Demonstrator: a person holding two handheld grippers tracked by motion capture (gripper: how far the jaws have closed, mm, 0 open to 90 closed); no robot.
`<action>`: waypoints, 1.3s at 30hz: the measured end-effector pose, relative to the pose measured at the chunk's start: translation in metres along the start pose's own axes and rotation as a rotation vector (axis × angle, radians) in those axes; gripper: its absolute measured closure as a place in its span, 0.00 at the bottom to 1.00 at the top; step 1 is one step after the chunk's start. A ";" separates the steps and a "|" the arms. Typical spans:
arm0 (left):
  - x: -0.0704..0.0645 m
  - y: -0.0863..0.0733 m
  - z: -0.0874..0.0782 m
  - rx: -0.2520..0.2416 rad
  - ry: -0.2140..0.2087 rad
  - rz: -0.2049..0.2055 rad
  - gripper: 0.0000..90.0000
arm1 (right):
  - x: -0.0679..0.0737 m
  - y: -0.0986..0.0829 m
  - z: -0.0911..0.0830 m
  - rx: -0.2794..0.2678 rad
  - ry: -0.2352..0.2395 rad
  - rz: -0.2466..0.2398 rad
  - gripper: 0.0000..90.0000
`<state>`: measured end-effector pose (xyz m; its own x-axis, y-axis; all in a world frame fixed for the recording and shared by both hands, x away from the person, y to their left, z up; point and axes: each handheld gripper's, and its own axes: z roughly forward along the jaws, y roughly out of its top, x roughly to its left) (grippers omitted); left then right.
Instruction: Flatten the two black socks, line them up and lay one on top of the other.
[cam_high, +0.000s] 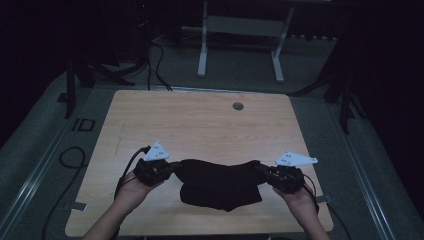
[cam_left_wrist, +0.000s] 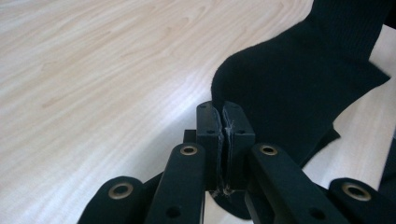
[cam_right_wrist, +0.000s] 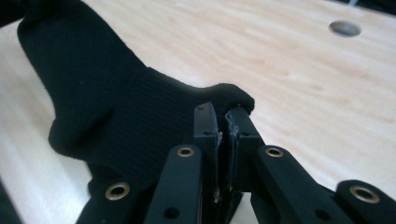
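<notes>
A: Both jaws are pinched tight. The left hand-held gripper (cam_high: 167, 169) has one corner of the black knitted cloth (cam_high: 220, 182), and the right hand-held gripper (cam_high: 264, 172) has the opposite corner.

B: The cloth hangs between them over the near part of the pale wooden surface (cam_high: 200, 120), its lower part bunched on the wood.

A: I'd keep both corners level and the top edge taut, so the fold lands square.

Matt black ribbed knit cloth (cam_high: 220, 184) on smooth pale wood-grain table (cam_high: 200, 120)
</notes>
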<state>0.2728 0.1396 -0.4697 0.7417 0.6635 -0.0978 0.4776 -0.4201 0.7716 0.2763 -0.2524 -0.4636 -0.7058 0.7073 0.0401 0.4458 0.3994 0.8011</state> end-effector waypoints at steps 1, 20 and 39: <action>-0.002 -0.003 0.001 0.006 -0.008 -0.001 0.97 | 0.002 -0.004 0.000 0.007 -0.001 0.001 0.94; 0.002 -0.048 0.050 0.141 -0.056 -0.058 0.97 | -0.001 -0.055 0.039 0.145 0.007 0.065 0.93; 0.006 -0.057 0.057 0.170 -0.089 -0.078 0.86 | -0.011 -0.067 0.047 0.184 0.004 0.104 0.71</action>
<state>0.2771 0.1325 -0.5500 0.7347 0.6437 -0.2142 0.6020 -0.4731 0.6432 0.2802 -0.2596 -0.5463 -0.6530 0.7478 0.1195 0.6089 0.4246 0.6701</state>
